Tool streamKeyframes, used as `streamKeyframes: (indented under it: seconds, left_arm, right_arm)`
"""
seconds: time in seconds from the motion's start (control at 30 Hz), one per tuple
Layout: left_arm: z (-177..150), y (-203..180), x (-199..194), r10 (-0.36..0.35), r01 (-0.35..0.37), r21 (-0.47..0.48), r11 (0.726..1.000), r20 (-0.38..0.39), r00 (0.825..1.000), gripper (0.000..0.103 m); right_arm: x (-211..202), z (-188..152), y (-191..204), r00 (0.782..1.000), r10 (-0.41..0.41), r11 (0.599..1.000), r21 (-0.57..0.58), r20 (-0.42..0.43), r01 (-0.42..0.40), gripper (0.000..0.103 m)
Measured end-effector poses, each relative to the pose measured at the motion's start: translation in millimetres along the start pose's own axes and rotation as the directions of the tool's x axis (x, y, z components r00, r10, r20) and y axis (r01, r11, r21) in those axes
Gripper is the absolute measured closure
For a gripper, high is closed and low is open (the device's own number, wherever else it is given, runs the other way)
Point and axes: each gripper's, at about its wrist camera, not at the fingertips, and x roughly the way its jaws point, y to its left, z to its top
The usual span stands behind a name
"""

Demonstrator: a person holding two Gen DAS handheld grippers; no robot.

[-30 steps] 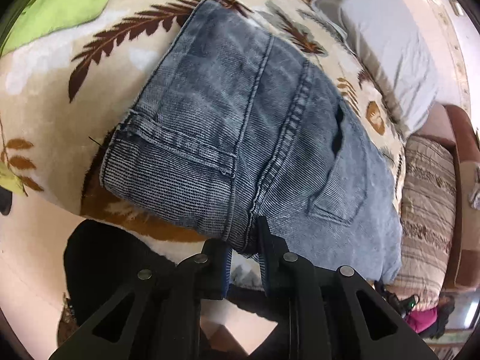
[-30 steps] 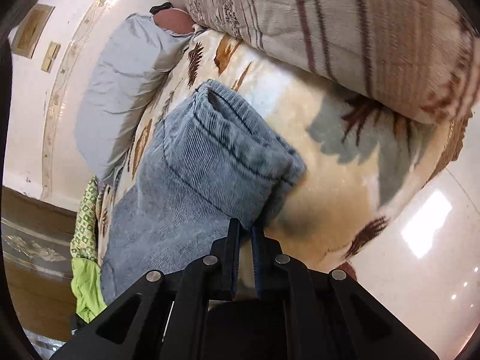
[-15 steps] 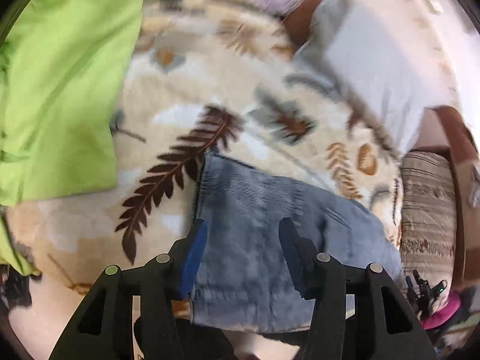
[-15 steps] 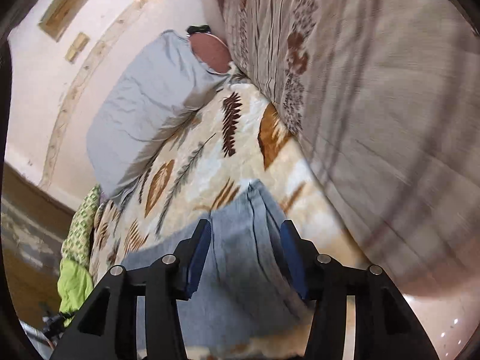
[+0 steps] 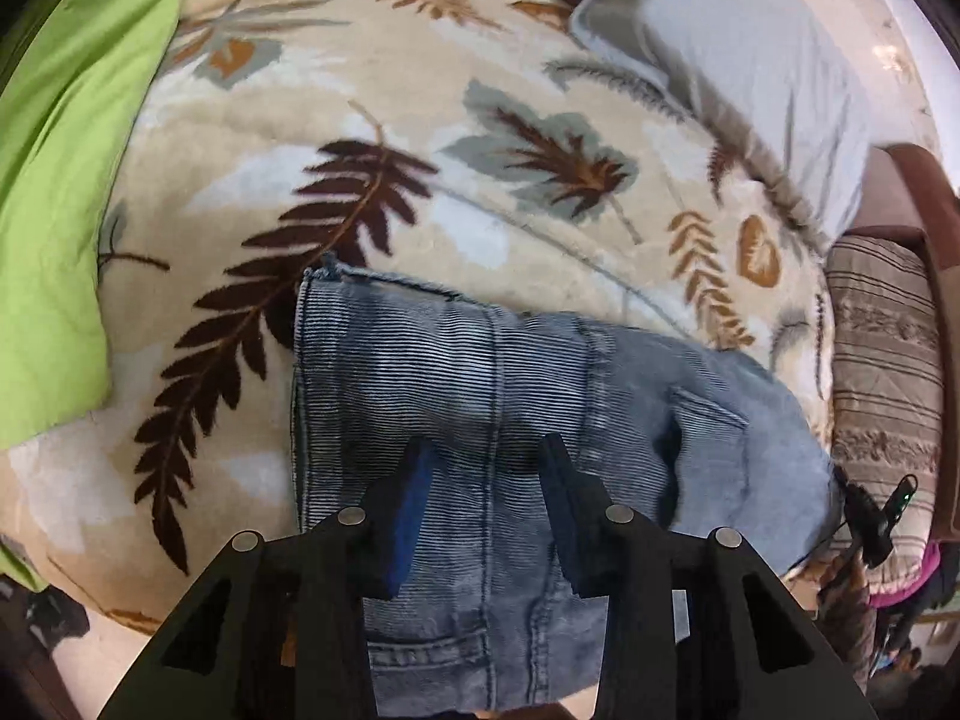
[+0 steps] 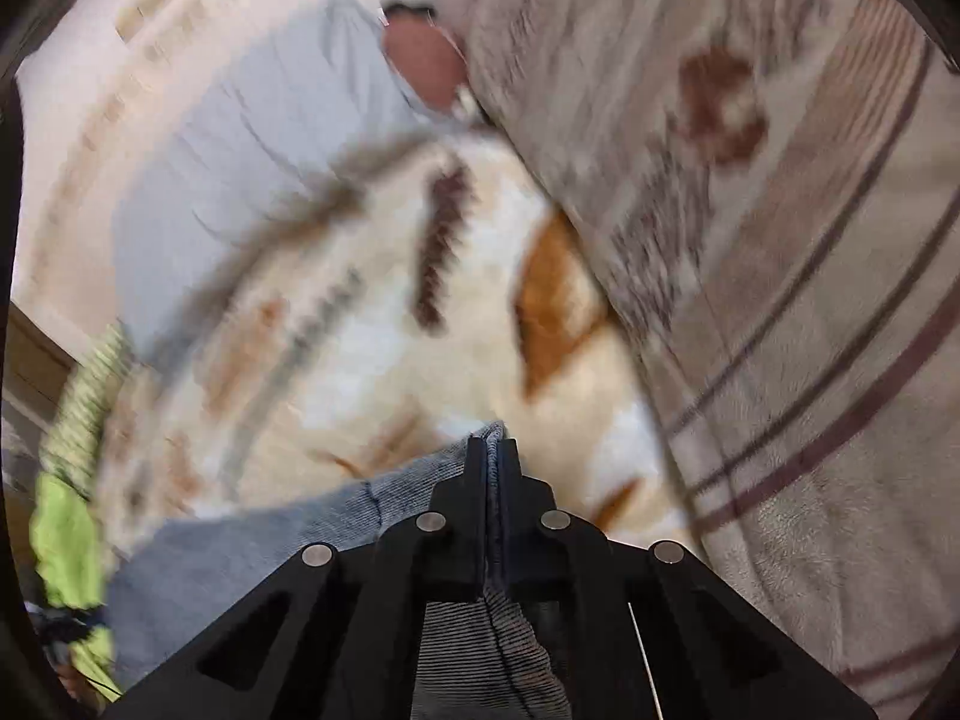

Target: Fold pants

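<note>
The pants (image 5: 516, 396) are faded blue denim, folded into a compact block on a cream leaf-print blanket (image 5: 420, 120). In the left wrist view my left gripper (image 5: 486, 456) is open, its jaws spread just above the middle of the folded block, holding nothing. In the right wrist view, which is blurred by motion, my right gripper (image 6: 493, 450) is shut on an edge of the pants (image 6: 252, 546); denim shows pinched between the fingers and hangs below them.
A lime-green cloth (image 5: 66, 180) lies at the blanket's left. A grey pillow (image 5: 750, 54) lies at the far right. A striped beige-brown cushion (image 5: 882, 360) sits to the right and fills the right of the right wrist view (image 6: 780, 240).
Both grippers let go of the pants and opened half a second ago. Since then the left one stays open over the fold, and the right one has shut on a denim edge.
</note>
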Motion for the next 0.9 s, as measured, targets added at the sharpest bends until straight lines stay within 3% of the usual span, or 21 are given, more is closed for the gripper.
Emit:
streamKeyframes:
  seconds: [0.07, 0.1, 0.17, 0.23, 0.3, 0.37, 0.4, 0.5, 0.53, 0.63, 0.73, 0.83, 0.87, 0.9]
  left_arm:
    - [-2, 3, -1, -0.007, 0.006, -0.025, 1.0, -0.007, 1.0, 0.069]
    - [-2, 5, -3, -0.013, 0.013, -0.03, 0.999, -0.006, 1.0, 0.07]
    - [-4, 7, -12, -0.025, 0.025, -0.024, 0.999, 0.004, 1.0, 0.07]
    - [-2, 10, -22, -0.044, 0.044, -0.015, 0.999, 0.031, 0.999, 0.07]
    - [2, 17, -33, -0.068, 0.07, -0.021, 0.997, 0.063, 0.996, 0.067]
    - [10, 28, -35, -0.096, 0.101, -0.061, 0.993, 0.074, 0.993, 0.066]
    - [13, 35, -33, -0.112, 0.117, -0.089, 0.989, 0.064, 0.992, 0.065]
    - [18, 44, -19, -0.12, 0.122, -0.121, 0.985, 0.02, 0.993, 0.065]
    - [19, 46, -14, -0.118, 0.118, -0.123, 0.985, 0.006, 0.993, 0.065]
    - [20, 48, -12, -0.139, 0.138, -0.12, 0.983, -0.002, 0.99, 0.065]
    - [22, 51, -8, -0.182, 0.18, -0.127, 0.975, -0.01, 0.983, 0.055]
    - [25, 55, 2, -0.22, 0.213, -0.134, 0.968, -0.036, 0.975, 0.05]
    - [25, 57, 7, -0.234, 0.226, -0.138, 0.964, -0.046, 0.971, 0.049]
    - [25, 57, 12, -0.255, 0.245, -0.138, 0.96, -0.06, 0.965, 0.051]
  right_arm:
    - [11, -7, 2, 0.999, -0.045, 0.999, -0.032, -0.028, 0.044, 0.094]
    - [7, -7, 4, 0.998, -0.062, 0.997, -0.036, -0.01, 0.062, 0.087]
    - [-9, -3, 12, 0.989, -0.139, 0.99, -0.032, 0.051, 0.141, 0.087]
    - [-28, 2, 32, 0.99, -0.084, 0.993, -0.072, 0.112, 0.093, 0.087]
    - [-33, 5, 63, 0.994, 0.022, 0.993, -0.114, 0.105, -0.01, 0.073]
    - [-22, 5, 106, 0.984, 0.173, 0.972, -0.168, 0.031, -0.166, 0.063]
    - [-8, 0, 137, 0.967, 0.252, 0.947, -0.197, -0.035, -0.254, 0.063]
    - [33, -15, 202, 0.911, 0.356, 0.893, -0.211, -0.209, -0.397, 0.063]
    - [52, -24, 231, 0.893, 0.361, 0.876, -0.231, -0.269, -0.424, 0.063]
    - [90, -39, 285, 0.867, 0.336, 0.847, -0.285, -0.368, -0.449, 0.063]
    - [114, -59, 313, 0.827, 0.288, 0.828, -0.309, -0.483, -0.469, 0.063]
    - [129, -71, 332, 0.81, 0.195, 0.808, -0.377, -0.553, -0.452, 0.062]
    - [128, -73, 333, 0.81, 0.177, 0.8, -0.398, -0.559, -0.449, 0.07]
    - [125, -78, 337, 0.82, 0.153, 0.777, -0.446, -0.552, -0.445, 0.084]
